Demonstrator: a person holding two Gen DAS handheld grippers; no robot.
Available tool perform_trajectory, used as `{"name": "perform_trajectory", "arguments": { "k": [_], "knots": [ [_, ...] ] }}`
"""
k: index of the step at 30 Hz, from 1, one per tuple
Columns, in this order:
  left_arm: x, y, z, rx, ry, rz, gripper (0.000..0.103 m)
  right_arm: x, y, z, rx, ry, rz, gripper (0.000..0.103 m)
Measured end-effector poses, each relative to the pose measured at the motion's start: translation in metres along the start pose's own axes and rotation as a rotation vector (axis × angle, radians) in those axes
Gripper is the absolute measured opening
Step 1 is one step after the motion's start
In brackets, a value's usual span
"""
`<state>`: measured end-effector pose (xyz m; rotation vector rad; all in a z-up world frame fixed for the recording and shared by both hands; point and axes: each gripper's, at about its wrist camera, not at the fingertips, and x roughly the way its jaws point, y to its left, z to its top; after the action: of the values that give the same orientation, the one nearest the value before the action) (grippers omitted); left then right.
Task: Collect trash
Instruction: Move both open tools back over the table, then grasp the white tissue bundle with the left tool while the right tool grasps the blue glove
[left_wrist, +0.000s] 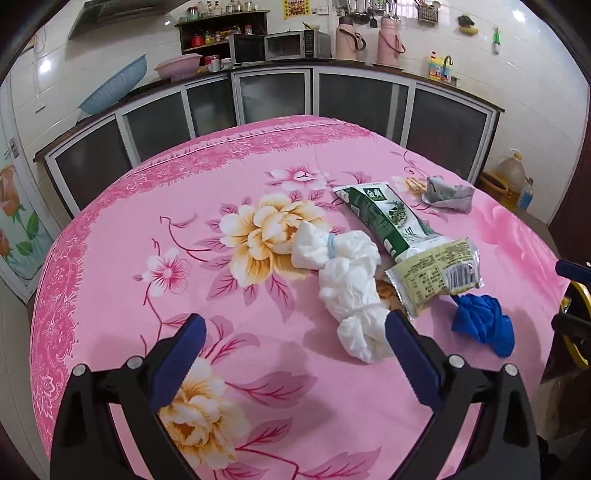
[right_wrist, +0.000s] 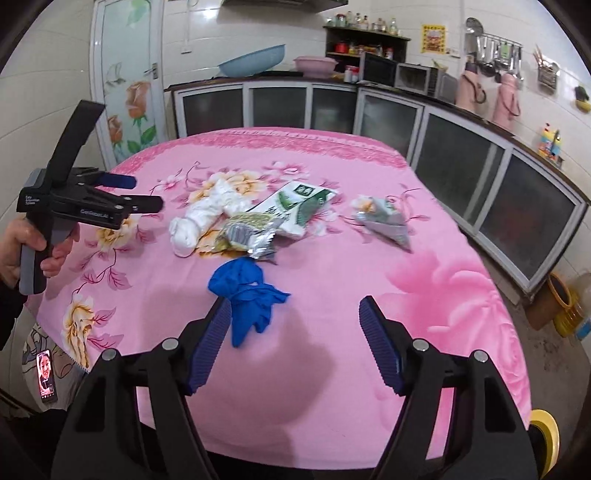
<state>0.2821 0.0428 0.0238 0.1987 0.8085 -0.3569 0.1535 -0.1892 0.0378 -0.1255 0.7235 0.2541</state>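
Trash lies on the pink flowered tablecloth (left_wrist: 147, 258). A white crumpled bag (left_wrist: 343, 284) lies mid-table, also in the right wrist view (right_wrist: 201, 218). Beside it lie a green carton (left_wrist: 384, 214), a yellow-silver wrapper (left_wrist: 436, 273), a blue glove (left_wrist: 484, 325) and a grey crumpled packet (left_wrist: 448, 194). My left gripper (left_wrist: 295, 339) is open and empty, its right finger beside the white bag's near end. My right gripper (right_wrist: 295, 317) is open and empty, its left finger next to the blue glove (right_wrist: 247, 291). The left gripper also shows in the right wrist view (right_wrist: 144, 192).
Kitchen cabinets (left_wrist: 273, 96) with a microwave (left_wrist: 295, 44) and basins line the far wall. A yellow container (right_wrist: 565, 306) and an oil bottle (left_wrist: 511, 177) stand on the floor at the right. A phone (right_wrist: 46, 374) lies below the table's left edge.
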Motion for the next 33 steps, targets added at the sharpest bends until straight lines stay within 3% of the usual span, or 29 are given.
{"name": "perform_trajectory", "arguments": {
  "k": [4, 9, 18, 25, 26, 27, 29, 33],
  "knots": [
    [0.014, -0.009, 0.008, 0.006, 0.021, -0.026, 0.094, 0.021, 0.01, 0.001, -0.033, 0.044, 0.013, 0.069],
    [0.033, -0.015, 0.018, 0.014, 0.064, -0.008, 0.094, 0.039, 0.011, 0.005, -0.045, 0.088, 0.019, 0.069],
    [0.061, -0.021, 0.022, -0.013, 0.127, -0.064, 0.093, 0.066, 0.01, 0.008, -0.029, 0.149, 0.065, 0.062],
    [0.076, -0.021, 0.022, -0.041, 0.172, -0.098, 0.065, 0.085, 0.007, 0.009, 0.01, 0.213, 0.111, 0.045],
    [0.077, -0.021, 0.022, -0.046, 0.177, -0.108, 0.059, 0.086, 0.007, 0.008, 0.019, 0.219, 0.118, 0.042],
    [0.078, -0.021, 0.021, -0.05, 0.183, -0.12, 0.054, 0.087, 0.006, 0.008, 0.023, 0.227, 0.123, 0.03],
    [0.077, -0.021, 0.02, -0.06, 0.191, -0.149, 0.034, 0.085, 0.007, 0.008, 0.022, 0.228, 0.115, 0.022],
    [0.062, -0.02, 0.02, -0.042, 0.171, -0.138, 0.032, 0.077, 0.005, 0.009, 0.046, 0.221, 0.146, 0.015]
  ]
}}
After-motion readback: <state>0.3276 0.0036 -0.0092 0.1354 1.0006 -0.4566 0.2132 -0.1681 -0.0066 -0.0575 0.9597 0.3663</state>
